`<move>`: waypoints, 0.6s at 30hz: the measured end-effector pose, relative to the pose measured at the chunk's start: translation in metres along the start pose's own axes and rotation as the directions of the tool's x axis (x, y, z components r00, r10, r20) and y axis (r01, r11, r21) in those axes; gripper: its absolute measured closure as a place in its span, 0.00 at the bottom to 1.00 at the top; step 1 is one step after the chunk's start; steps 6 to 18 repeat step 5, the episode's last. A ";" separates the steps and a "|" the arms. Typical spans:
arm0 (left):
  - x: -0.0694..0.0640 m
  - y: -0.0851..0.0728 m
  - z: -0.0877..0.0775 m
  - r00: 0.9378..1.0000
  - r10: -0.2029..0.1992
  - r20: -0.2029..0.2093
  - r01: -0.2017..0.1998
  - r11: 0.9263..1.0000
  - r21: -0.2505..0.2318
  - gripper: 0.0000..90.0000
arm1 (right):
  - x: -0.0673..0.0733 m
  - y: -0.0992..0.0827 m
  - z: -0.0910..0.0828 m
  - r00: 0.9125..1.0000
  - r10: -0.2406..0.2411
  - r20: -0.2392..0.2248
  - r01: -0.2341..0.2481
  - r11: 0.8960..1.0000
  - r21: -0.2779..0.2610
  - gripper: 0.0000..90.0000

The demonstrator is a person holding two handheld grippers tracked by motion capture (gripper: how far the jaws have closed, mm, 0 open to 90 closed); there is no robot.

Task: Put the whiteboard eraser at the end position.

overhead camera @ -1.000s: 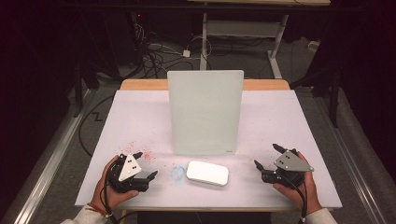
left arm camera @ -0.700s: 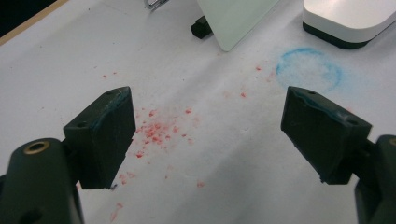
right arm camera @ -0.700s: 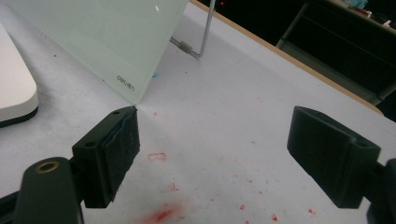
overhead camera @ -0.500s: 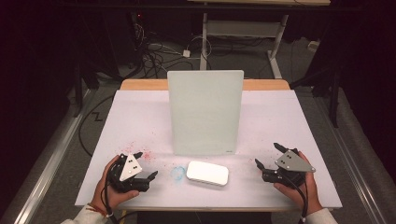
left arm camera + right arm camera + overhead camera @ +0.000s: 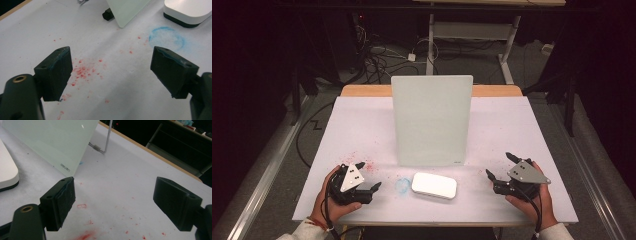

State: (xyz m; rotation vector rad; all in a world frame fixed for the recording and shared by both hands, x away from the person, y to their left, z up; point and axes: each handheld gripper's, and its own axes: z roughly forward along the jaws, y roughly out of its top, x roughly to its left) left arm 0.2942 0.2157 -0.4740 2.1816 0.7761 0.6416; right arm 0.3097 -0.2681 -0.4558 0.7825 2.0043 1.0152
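grippers flank the work, both resting low at the near edge of the pale lilac-white table covering point(image 5: 362, 125). left to right: the left hand-held black gripper point(image 5: 368, 176) has its jaws spread wide and nothing between them, over a scatter of red marker specks point(image 5: 83, 70). just to its right lies a faint blue smudged ring point(image 5: 402, 185), then the flat white rounded-rectangle eraser block with a dark base point(image 5: 434, 185), lying on the table in front of the upright frosted pale-green glass writing board point(image 5: 432, 120). the block's long axis runs across the table, left to right, tilted slightly. it sits to the right of the left gripper and to the left of the right hand-held black gripper point(image 5: 500, 167), somewhat nearer the left one by my reading. the right gripper also stands wide open and empty.

in the right gripper view the board's lower corner point(image 5: 65, 168) carries small grey lettering that reads "deli", seen upside down. no other writing is legible.
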 end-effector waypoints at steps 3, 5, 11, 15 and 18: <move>0.000 0.001 0.001 1.000 -0.003 0.000 0.003 1.000 0.001 0.19 | 0.000 -0.001 0.000 1.000 0.001 -0.003 -0.001 1.000 0.002 0.20; 0.001 0.001 0.002 1.000 -0.003 -0.002 0.003 1.000 0.003 0.19 | 0.000 -0.001 0.000 1.000 0.001 0.001 -0.001 1.000 0.001 0.20; 0.001 0.001 0.002 1.000 -0.003 -0.002 0.003 1.000 0.003 0.19 | 0.000 -0.001 0.000 1.000 0.001 0.001 -0.001 1.000 0.001 0.20; 0.001 0.001 0.002 1.000 -0.003 -0.002 0.003 1.000 0.003 0.19 | 0.000 -0.001 0.000 1.000 0.001 0.001 -0.001 1.000 0.001 0.20; 0.001 0.001 0.002 1.000 -0.003 -0.002 0.003 1.000 0.003 0.19 | 0.000 -0.001 0.000 1.000 0.001 0.001 -0.001 1.000 0.001 0.20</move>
